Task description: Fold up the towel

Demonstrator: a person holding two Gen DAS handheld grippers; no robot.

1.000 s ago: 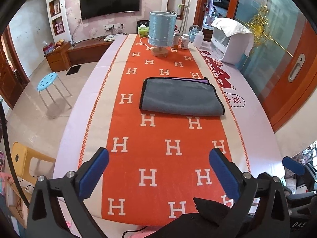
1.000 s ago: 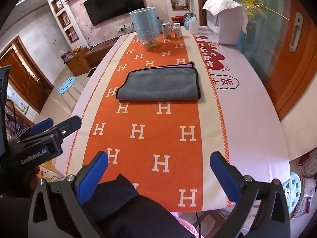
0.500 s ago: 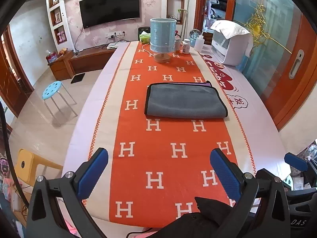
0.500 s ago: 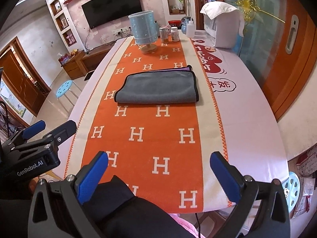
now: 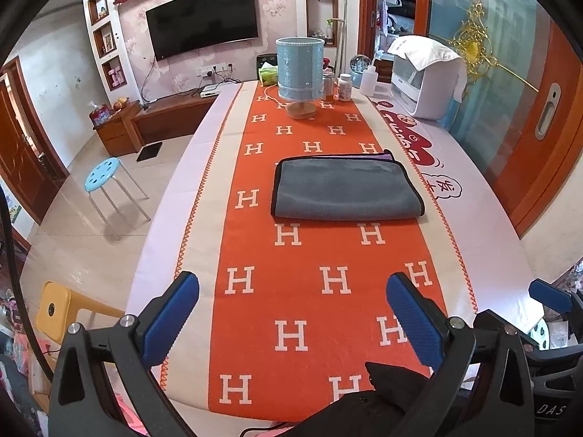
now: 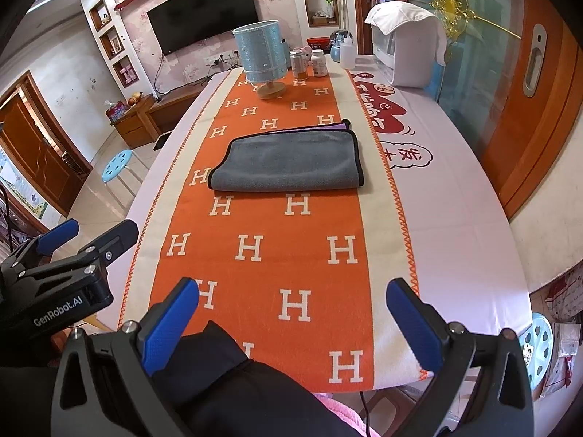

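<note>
Both grippers, left (image 5: 291,313) and right (image 6: 291,313), jaws wide apart, empty, we've pulled back from the gray towel (image 5: 346,189); it lies folded mid-bench on the orange runner (image 5: 320,291), fold looks done

You can read "GenRobot.AI" on the left gripper (image 6: 58,251) at 9 o'clock, white "H" letters across the orange runner (image 6: 262,255), and "DAS" on the right gripper (image 5: 550,331).

1. I see a dark television (image 5: 202,18) mounted on a pale floral wall (image 5: 277,3).
2. Below the television runs a low wooden cabinet (image 5: 164,116).
3. Nearer than that cabinet, a blue stool (image 5: 104,174) stands on the glossy tiled floor (image 5: 73,225).
4. Right of the television, a wooden doorway (image 5: 368,11) opens.
</note>
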